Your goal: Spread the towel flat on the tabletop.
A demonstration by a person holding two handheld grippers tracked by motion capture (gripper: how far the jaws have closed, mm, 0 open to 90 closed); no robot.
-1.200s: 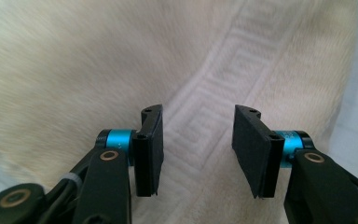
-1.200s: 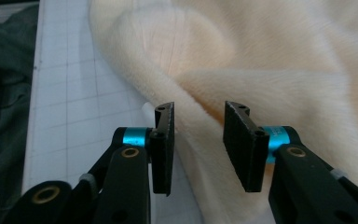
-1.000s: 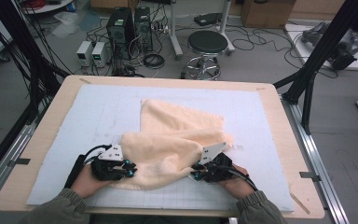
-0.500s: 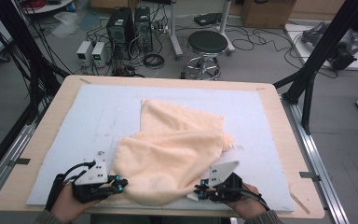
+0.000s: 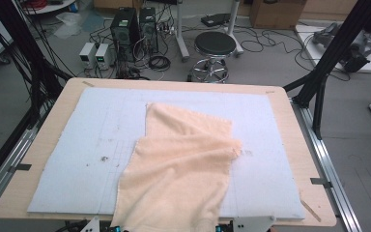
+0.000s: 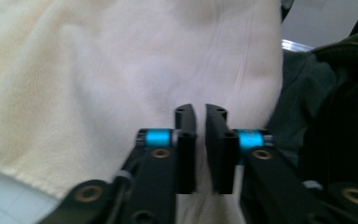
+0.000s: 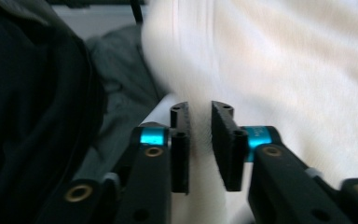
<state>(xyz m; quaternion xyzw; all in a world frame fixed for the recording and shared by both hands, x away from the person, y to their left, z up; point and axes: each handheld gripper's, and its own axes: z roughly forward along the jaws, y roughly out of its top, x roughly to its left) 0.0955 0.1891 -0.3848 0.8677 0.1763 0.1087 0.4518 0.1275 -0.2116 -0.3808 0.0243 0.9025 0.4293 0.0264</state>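
Observation:
A cream towel [image 5: 183, 164] lies partly folded on the pale blue mat [image 5: 92, 130], and its near part hangs over the table's front edge. At the bottom of the high view, the grey plates of my left gripper [image 5: 94, 225] and right gripper [image 5: 251, 223] peek out on either side of that hanging part. In the left gripper view, the left gripper [image 6: 200, 108] has a narrow gap with towel [image 6: 98, 70] showing through it. The right gripper [image 7: 200, 105] has a slightly wider gap in front of the towel [image 7: 284, 60]. Both pairs of jaws have just been opening, and their pads do not visibly press the fabric.
The mat covers a wooden table [image 5: 297, 130] with metal rails along its sides. Behind it stand a black stool [image 5: 215, 46], computer towers [image 5: 128, 24] and loose cables. A black frame post [image 5: 333, 53] rises at the right. The person's dark clothing [image 7: 28, 116] is close beside the jaws.
Both grippers and hands have drawn back toward the person, past the table's front edge. The towel's near edge has come with them and now drapes over that edge.

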